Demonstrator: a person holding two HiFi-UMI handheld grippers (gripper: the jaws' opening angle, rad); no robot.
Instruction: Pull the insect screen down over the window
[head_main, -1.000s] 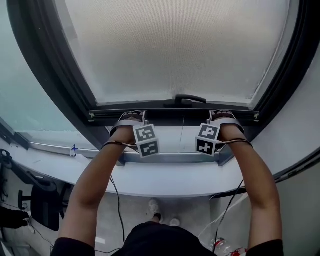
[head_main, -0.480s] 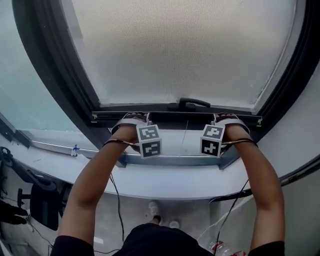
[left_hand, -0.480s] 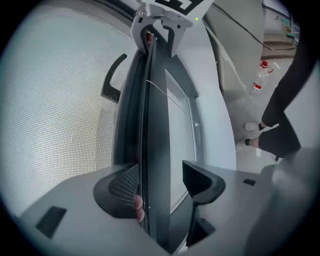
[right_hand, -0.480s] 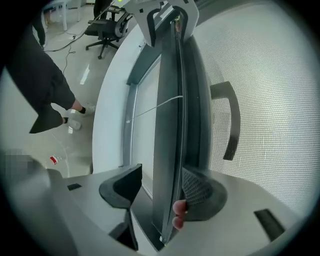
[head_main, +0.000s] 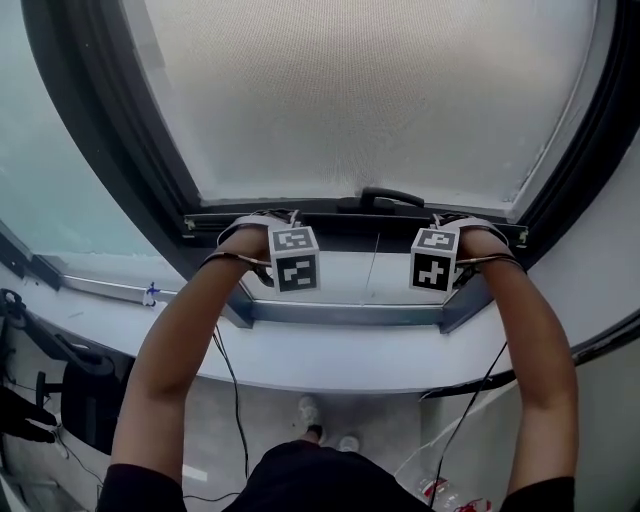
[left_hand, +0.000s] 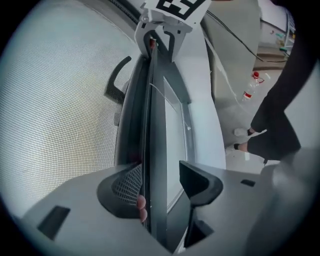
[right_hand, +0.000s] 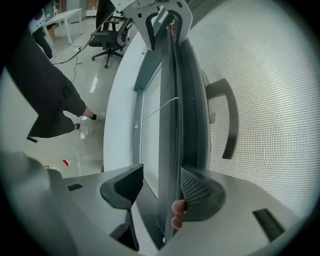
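The room reads as an office or lab workroom. A black swivel chair (right_hand: 111, 35) on castors stands on a glossy pale floor (right_hand: 92, 85) near a white desk (right_hand: 62, 17) — plain work furniture. Black cables (head_main: 238, 415) hang down towards that floor, and a plastic bottle (left_hand: 251, 86) sits by the wall. The window (head_main: 370, 100) is large, set in a heavy dark frame (head_main: 110, 150) above a broad white sill (head_main: 330, 365) — commercial-style glazing.
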